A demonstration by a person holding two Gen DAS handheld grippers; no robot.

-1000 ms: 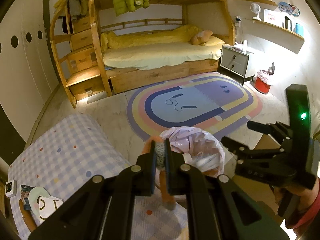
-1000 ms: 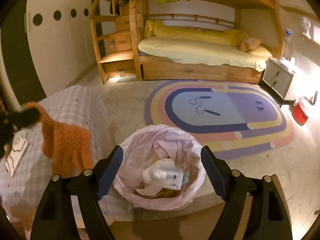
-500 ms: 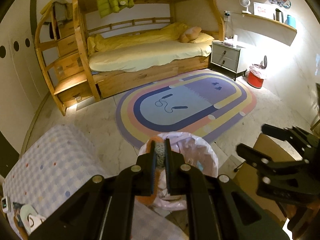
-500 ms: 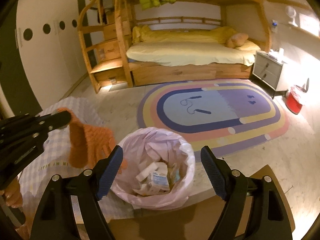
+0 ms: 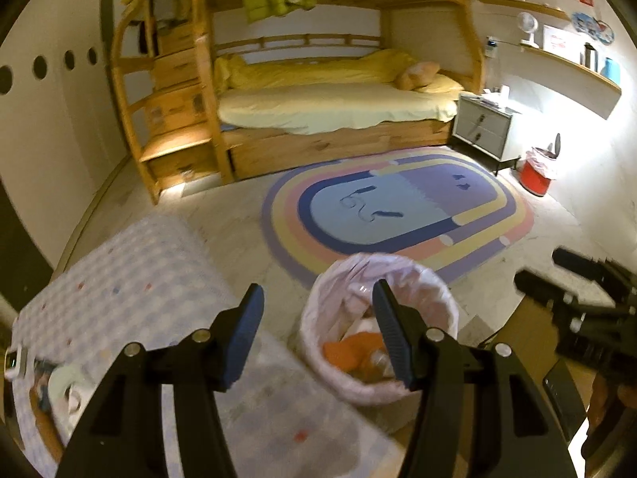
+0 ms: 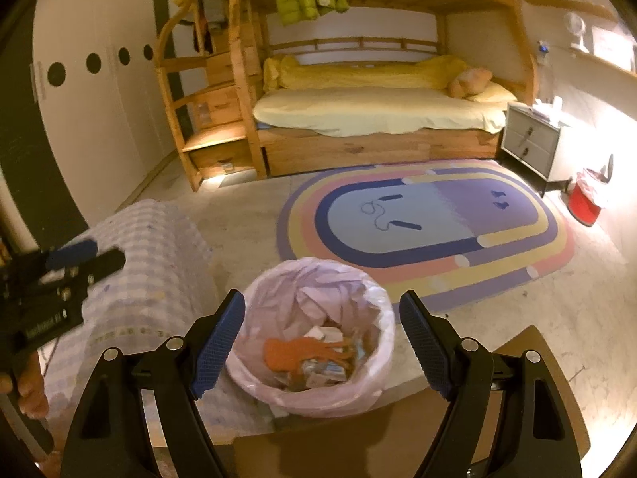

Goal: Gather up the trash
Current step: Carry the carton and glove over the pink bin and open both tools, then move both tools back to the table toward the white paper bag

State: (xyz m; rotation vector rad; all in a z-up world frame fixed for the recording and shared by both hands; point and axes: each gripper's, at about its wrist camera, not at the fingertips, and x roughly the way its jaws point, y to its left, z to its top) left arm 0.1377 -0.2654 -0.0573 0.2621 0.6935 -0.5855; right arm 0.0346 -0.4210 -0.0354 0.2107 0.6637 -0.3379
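Observation:
A waste bin lined with a pale pink bag (image 5: 378,326) (image 6: 314,338) stands on the floor before both grippers. An orange knitted glove (image 6: 298,352) (image 5: 350,352) lies inside it on top of crumpled paper and wrappers. My left gripper (image 5: 318,330) hangs above the bin's left rim, its jaws opening with nothing between them. It also shows at the left edge of the right wrist view (image 6: 83,257). My right gripper (image 6: 322,336) stands wide open over the bin, holding nothing. The left wrist view catches it at the right edge (image 5: 557,275).
A table with a checked cloth (image 5: 131,290) (image 6: 155,263) sits left of the bin, with small items (image 5: 43,382) on its near corner. A cardboard sheet (image 6: 529,362) lies under the bin. Beyond are an oval rug (image 5: 398,211), a bunk bed (image 5: 330,107), a nightstand (image 5: 483,127) and a red bin (image 5: 539,171).
The left gripper held the orange glove shut in its jaws and carried it over the bin. Its jaws have now spread and the glove has dropped into the bag. The right gripper stayed open.

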